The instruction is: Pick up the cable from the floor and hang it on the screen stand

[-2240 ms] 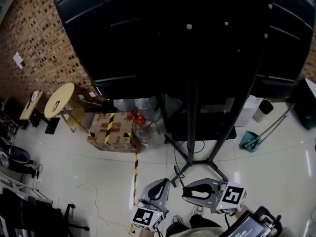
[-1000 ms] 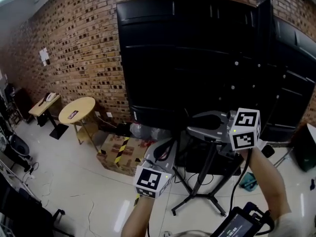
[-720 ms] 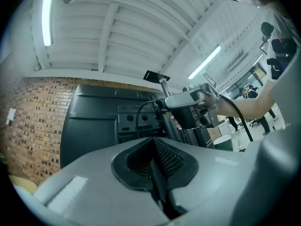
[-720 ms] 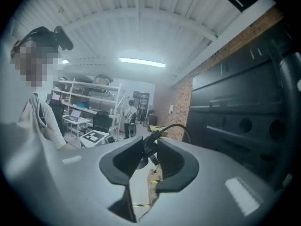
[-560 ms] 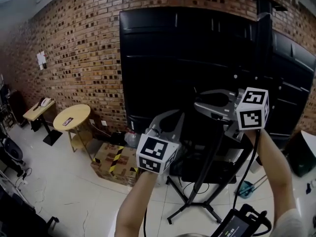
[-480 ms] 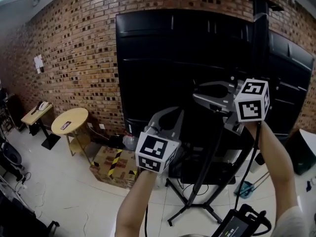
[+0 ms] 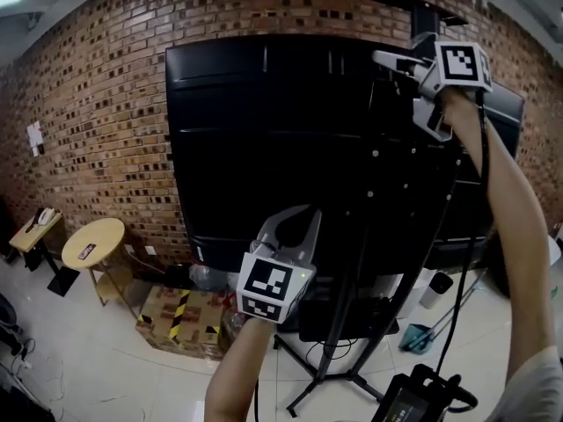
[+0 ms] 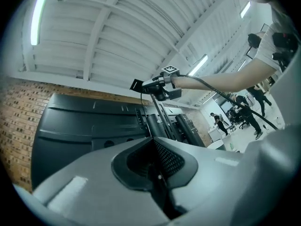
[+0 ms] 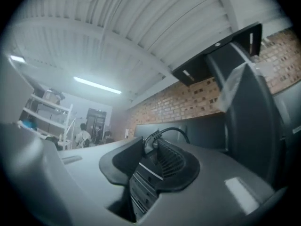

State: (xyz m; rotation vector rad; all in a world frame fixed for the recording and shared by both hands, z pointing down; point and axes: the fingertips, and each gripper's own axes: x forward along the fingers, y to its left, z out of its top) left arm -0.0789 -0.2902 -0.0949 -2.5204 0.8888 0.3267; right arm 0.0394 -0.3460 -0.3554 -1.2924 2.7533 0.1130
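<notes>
The black screen (image 7: pixel 290 148) shows its back on a black stand (image 7: pixel 347 359), whose post (image 7: pixel 413 11) rises above it. My right gripper (image 7: pixel 384 57) is raised beside the top of that post (image 9: pixel 247 112). In the right gripper view it (image 9: pixel 150 147) is shut on the plug end of the thin black cable (image 9: pixel 170 130), which loops over the jaws. A thin line of cable (image 8: pixel 139 102) drops from it toward my left gripper (image 8: pixel 153 142). That gripper (image 7: pixel 295 220) sits lower, in front of the screen, shut with a dark strand between its jaws.
A brick wall (image 7: pixel 97 86) stands behind the screen. A round wooden table (image 7: pixel 92 244) and a taped cardboard box (image 7: pixel 180 315) are at the lower left. A white bin (image 7: pixel 437 288) and a teal dustpan (image 7: pixel 413 337) lie right of the stand. People (image 8: pixel 247 112) stand far behind.
Both grippers rose from near the floor. The right gripper climbed with the cable end to the top of the stand post. The left one stopped lower, in front of the screen.
</notes>
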